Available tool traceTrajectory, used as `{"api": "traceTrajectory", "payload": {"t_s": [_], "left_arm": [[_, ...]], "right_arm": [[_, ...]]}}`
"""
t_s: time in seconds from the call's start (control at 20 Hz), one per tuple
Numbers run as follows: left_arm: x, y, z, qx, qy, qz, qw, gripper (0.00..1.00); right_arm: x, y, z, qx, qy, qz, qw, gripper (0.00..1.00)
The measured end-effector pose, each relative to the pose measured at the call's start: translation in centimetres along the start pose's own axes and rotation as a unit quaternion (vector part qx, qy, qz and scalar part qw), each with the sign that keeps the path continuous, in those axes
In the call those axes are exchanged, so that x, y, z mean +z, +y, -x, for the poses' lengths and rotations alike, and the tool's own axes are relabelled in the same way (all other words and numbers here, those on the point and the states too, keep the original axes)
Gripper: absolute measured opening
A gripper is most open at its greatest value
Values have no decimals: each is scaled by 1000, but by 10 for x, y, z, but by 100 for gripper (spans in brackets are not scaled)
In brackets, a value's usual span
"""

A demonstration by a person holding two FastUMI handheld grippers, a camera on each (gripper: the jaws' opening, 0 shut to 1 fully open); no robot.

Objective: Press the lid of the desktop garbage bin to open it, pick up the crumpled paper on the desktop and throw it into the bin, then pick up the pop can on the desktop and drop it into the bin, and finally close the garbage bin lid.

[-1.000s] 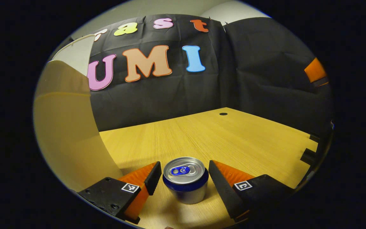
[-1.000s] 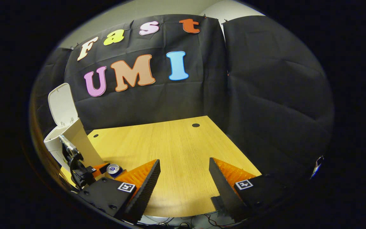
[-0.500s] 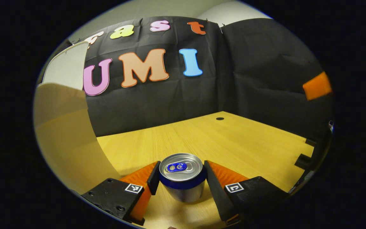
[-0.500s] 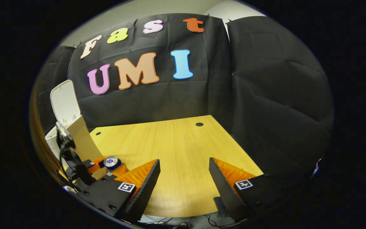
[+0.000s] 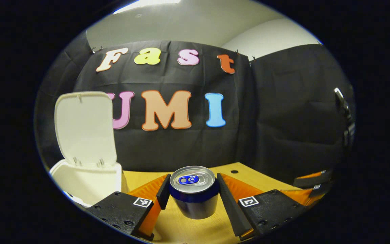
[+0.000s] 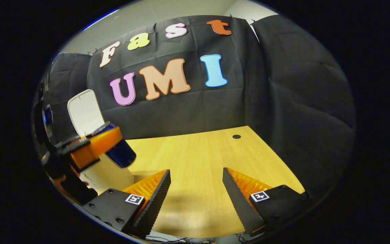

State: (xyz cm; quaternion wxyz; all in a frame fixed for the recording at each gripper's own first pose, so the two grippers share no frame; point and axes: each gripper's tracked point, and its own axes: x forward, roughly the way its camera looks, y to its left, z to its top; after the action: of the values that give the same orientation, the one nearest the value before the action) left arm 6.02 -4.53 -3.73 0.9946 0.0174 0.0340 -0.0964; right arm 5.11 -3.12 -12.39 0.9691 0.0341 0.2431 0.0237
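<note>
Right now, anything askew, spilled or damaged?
Nothing stands out. The pop can sits upright, clamped in the left gripper; the bin has its lid up; the right gripper is open above the table.

Wooden table (image 6: 195,162) with the white open-lidded garbage bin (image 5: 90,176) on it

**Left tongs clamped and raised, right tongs spread and idle**

Your left tongs (image 5: 193,193) hold both fingers pressed against the sides of the pop can (image 5: 193,189), lifted clear of the bench (image 6: 195,162). Your right tongs (image 6: 196,193) stand spread wide apart, gripping nothing, low over the bench. At the right gripper view's left edge, the hand on the left tongs (image 6: 90,149) is probably there, too dark to confirm.
</note>
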Motion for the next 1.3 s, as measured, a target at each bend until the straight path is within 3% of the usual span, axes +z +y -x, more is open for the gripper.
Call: {"api": "traceTrajectory", "payload": {"t_s": [0.15, 0.3, 0.5, 0.7, 1.0, 1.2, 1.3], "left_arm": [[53, 30, 5, 38, -62, 4, 997, 78], [73, 79, 13, 95, -86, -24, 992, 77], [50, 145, 37, 186, -45, -59, 980, 77], [24, 182, 59, 242, -10, -63, 968, 77], [6, 192, 61, 259, 7, -55, 964, 79], [25, 187, 58, 255, -18, -63, 965, 90], [45, 187, 54, 251, -35, -76, 964, 86]], "right_arm": [[0, 13, -2, 21, -2, 14, 1000, 98], [-2, 32, 0, 45, 3, 36, 998, 98], [-14, 45, -10, 69, 17, 63, 995, 98], [-16, 55, -20, 104, 32, 30, 994, 98], [-7, 40, -29, 102, 24, 6, 994, 98], [-9, 30, -29, 91, 28, -4, 995, 98], [-13, 25, -28, 87, 30, -6, 996, 98]]}}
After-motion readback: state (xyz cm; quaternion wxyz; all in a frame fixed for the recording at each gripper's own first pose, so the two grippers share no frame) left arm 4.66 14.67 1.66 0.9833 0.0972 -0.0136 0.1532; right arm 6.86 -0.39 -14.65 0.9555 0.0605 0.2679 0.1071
